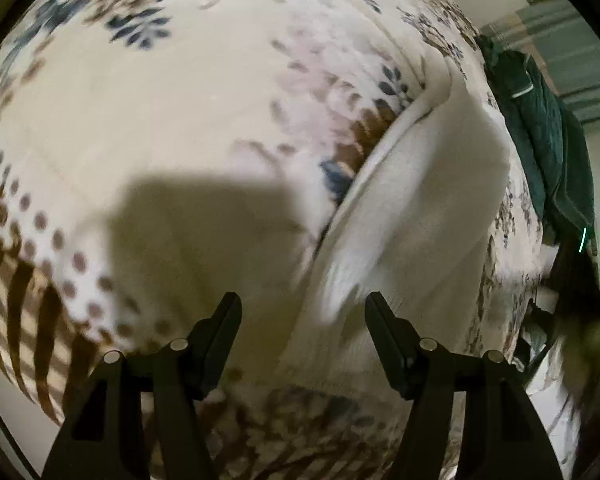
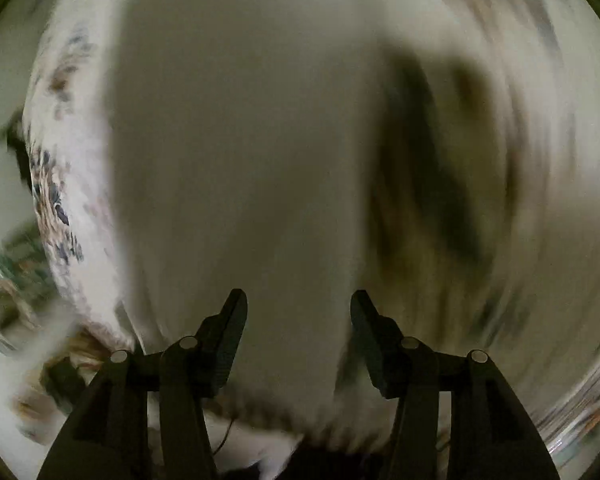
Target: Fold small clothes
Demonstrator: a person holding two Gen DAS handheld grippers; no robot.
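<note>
From the left wrist camera, the left gripper [image 1: 303, 312] hangs over a cream bedspread [image 1: 172, 112] printed with blue and brown leaves and rows of dots, its 2 black fingers [image 1: 222, 334] spread wide with nothing between them. A white garment [image 1: 412, 208] lies on the bedspread to the right of the view's centre, running from the upper right down toward the gap between the fingers; its folded, rounded edge faces left and its lower end is smeared by blur. A dark shadow [image 1: 204, 216] falls on the bedspread just left of the garment. At the far right edge, off the bedspread, a dark green cloth [image 1: 540, 132] is heaped. From the right wrist camera, almost everything is blurred. The right gripper [image 2: 298, 312] also has its 2 fingers [image 2: 228, 336] released and apart, gripping nothing. A broad, pale white cloth [image 2: 236, 168], likely the same garment, fills the middle of the view directly ahead of the fingers. The floral bedspread [image 2: 56, 196] shows along the left, and a dark smudge [image 2: 428, 168] sits to the right, too blurred to identify.
</note>
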